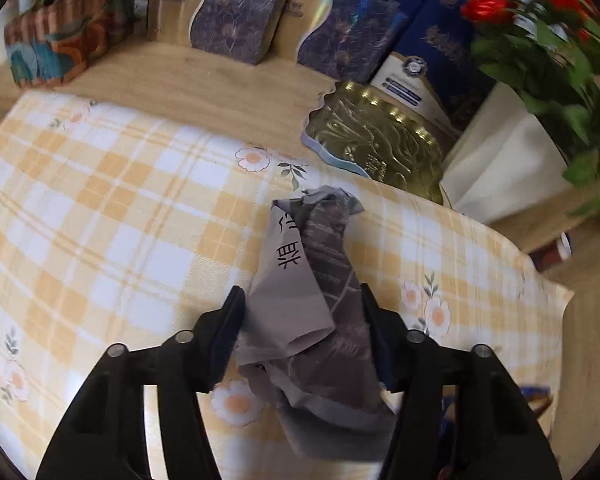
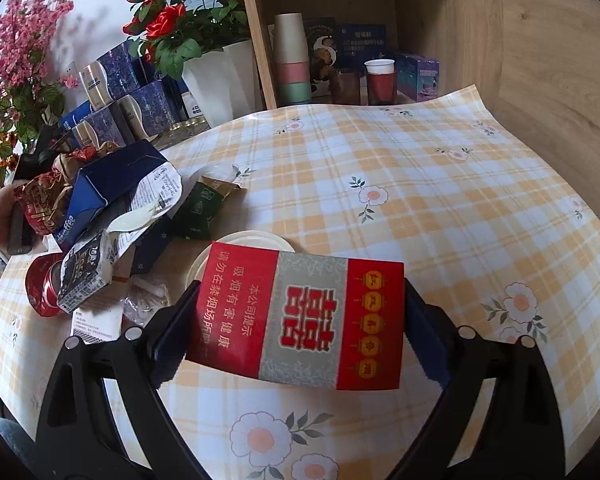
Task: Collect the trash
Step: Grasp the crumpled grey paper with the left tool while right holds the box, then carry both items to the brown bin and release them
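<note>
- The table (image 2: 440,184), its wooden top covered with a yellow-and-white checked cloth printed with flowers, carries everything; its far right stretch lies bare, while the litter is bunched at the near left, which suits gathering it in one place.
- The wooden shelf box (image 2: 380,20) stands at the far edge, holding a stack of pastel paper cups (image 2: 292,60) and small printed boxes; these look stored, not discarded.
- A white pot of red artificial roses (image 2: 216,76) and a row of dark blue patterned cartons (image 1: 236,16) line the far side as decoration or stock, clear of the working area.
- The heap of trash (image 2: 112,216) at the left holds a crushed blue-and-white milk carton, a red foil wrapper, a dented red can and a green packet, pressed together and overlapping.
- A gold embossed tin lid (image 1: 380,144) lies flat just beyond the paper in the left wrist view.
- The right hand-held gripper (image 2: 300,320) has its jaws spread wide around a flat red-and-grey cigarette carton printed with gold characters (image 2: 300,316), gripped across its long side and lifted above a white round plastic lid (image 2: 244,244), probably for carrying to the heap.
- The left hand-held gripper (image 1: 304,328) stands partly closed, its pads pinching a crumpled grey sheet of printed paper (image 1: 312,300), which juts forward over the cloth; the soft paper needs the narrower grip.
</note>
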Demonstrator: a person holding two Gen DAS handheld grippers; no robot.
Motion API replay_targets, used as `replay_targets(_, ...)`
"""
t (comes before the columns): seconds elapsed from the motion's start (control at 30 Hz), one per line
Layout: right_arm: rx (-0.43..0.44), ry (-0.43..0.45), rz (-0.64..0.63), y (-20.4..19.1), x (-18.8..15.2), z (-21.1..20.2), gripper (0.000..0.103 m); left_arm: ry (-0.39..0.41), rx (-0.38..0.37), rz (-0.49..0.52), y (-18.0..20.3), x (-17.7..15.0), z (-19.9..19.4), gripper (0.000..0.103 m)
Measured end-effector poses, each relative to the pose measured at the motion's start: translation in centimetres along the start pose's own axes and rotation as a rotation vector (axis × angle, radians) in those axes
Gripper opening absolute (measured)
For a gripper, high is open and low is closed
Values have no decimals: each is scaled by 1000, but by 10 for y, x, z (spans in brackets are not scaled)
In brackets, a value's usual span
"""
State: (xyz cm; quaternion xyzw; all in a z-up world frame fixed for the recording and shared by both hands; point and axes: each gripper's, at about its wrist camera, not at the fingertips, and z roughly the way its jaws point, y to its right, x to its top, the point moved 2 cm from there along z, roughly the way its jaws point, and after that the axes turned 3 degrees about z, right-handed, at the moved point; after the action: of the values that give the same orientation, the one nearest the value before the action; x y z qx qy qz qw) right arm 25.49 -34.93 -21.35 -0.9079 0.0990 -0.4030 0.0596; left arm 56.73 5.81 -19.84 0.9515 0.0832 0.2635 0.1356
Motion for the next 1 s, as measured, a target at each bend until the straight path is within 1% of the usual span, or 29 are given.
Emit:
replay_targets(0.03, 3, 4, -1, -1, 0, -3, 91, 2, 15, 21, 0, -2, -4, 31)
replay_targets(0.07, 6, 9, -1, -2, 1, -7, 91, -3, 48, 46, -1, -4, -10, 29)
replay_targets(0.1, 9, 13, 1, -3, 1, -11, 91, -3, 64, 56, -4, -6, -17, 29)
replay_targets(0.17, 16, 20, 5, -5, 1, -18, 91, 10, 76, 70, -12, -9, -34, 29)
replay_targets(0.23, 23, 25, 7, -9, 0, -28, 91, 24, 81, 86, -19, -14, -54, 28)
replay_targets(0.3, 36, 32, 9, -13, -2, -40, 91, 41, 70, 102, -28, -22, -83, 28)
replay_targets(0.37, 47, 37, 6, -18, -5, -51, 91, 56, 71, 130, -29, -31, -106, 28)
replay_targets(0.47, 65, 42, -3, -26, -12, -70, 91, 72, 64, 181, -29, -58, -146, 28)
replay_targets(0.53, 74, 45, -13, -33, -18, -84, 91, 82, 51, 212, -25, -79, -167, 28)
replay_targets(0.57, 78, 46, -16, -35, -20, -90, 91, 97, 37, 239, -22, -97, -185, 28)
replay_targets(0.67, 91, 55, -23, -42, -29, -110, 91, 121, -3, 295, -13, -139, -217, 28)
replay_targets(0.7, 94, 58, -26, -43, -31, -116, 91, 125, -23, 310, -9, -155, -227, 28)
replay_targets(0.77, 101, 67, -35, -47, -38, -131, 91, 121, -85, 338, -4, -189, -246, 28)
replay_targets(0.83, 106, 73, -44, -50, -45, -143, 91, 127, -137, 390, 3, -225, -266, 28)
replay_targets(0.87, 108, 77, -49, -51, -49, -150, 91, 132, -156, 412, 6, -238, -272, 28)
replay_targets(1.0, 115, 84, -62, -52, -63, -169, 91, 138, -228, 556, 26, -308, -294, 28)
